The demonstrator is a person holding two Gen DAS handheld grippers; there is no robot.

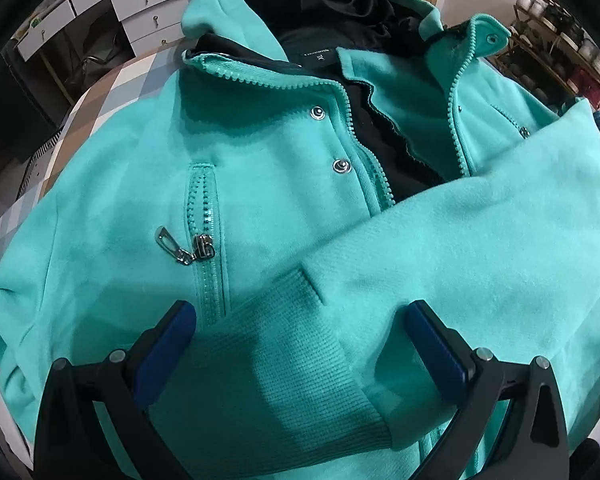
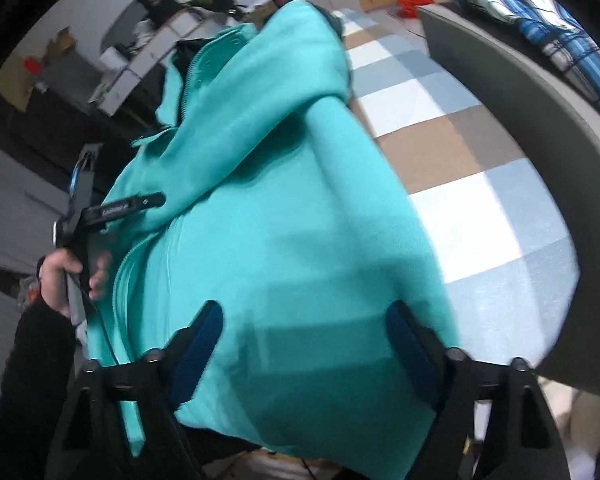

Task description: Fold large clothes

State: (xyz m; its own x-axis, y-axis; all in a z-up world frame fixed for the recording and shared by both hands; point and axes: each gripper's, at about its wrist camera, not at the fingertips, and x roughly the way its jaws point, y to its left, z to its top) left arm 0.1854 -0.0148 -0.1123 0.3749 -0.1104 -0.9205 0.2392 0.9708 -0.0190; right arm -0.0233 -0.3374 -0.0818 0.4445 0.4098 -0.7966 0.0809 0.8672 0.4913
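A turquoise zip jacket (image 1: 260,184) with a black lining (image 1: 340,16) lies front-up and unzipped on a checkered cover (image 2: 440,152). One sleeve (image 1: 480,248) is folded across its chest, its ribbed cuff (image 1: 268,360) near the pocket zip (image 1: 204,240). My left gripper (image 1: 300,312) hovers open over that cuff, which lies between the blue pads without being pinched. In the right wrist view the jacket (image 2: 280,220) fills the middle; my right gripper (image 2: 304,312) stands open over its side, holding nothing. A hand (image 2: 60,276) holds the left gripper at the far edge.
A grey board (image 2: 520,92) rises at the right of the cover, with a blue plaid cloth (image 2: 540,20) on it. White drawers (image 1: 140,4) stand behind the jacket's hood. Shelves with jars (image 1: 560,40) are at the far right.
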